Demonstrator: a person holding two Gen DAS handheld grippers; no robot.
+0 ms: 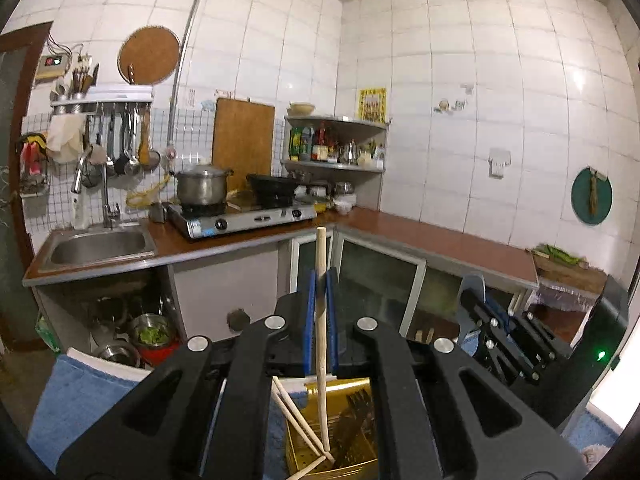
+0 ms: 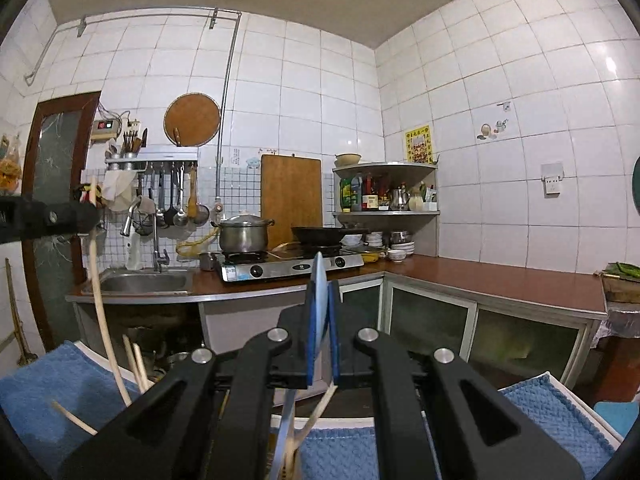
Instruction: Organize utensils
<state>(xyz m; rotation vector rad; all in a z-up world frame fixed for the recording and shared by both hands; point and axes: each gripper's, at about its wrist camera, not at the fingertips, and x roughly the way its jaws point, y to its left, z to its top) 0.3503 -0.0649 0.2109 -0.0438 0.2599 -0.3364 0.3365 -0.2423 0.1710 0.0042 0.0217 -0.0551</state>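
My left gripper (image 1: 320, 280) is shut on a long pale wooden chopstick (image 1: 320, 248). The stick stands nearly upright, and its lower end reaches into a gold perforated basket (image 1: 348, 386) just below. That basket also holds dark forks (image 1: 356, 412) and other chopsticks (image 1: 296, 420). My right gripper (image 2: 322, 292) is shut on a flat grey metal spoon (image 2: 319, 268), seen edge-on between the blue pads. In the left wrist view the right gripper (image 1: 474, 300) hangs to the right with the spoon (image 1: 472, 284). In the right wrist view the left gripper (image 2: 86, 216) and its chopstick (image 2: 100, 312) are at the far left.
A blue towel (image 2: 60, 380) on a white tray lies under both grippers. Beyond it is a brown L-shaped counter (image 1: 420, 236) with a sink (image 1: 100, 244), a gas stove (image 1: 248, 216), a steel pot (image 1: 200, 188) and a wok. Hanging ladles and a corner shelf line the tiled wall.
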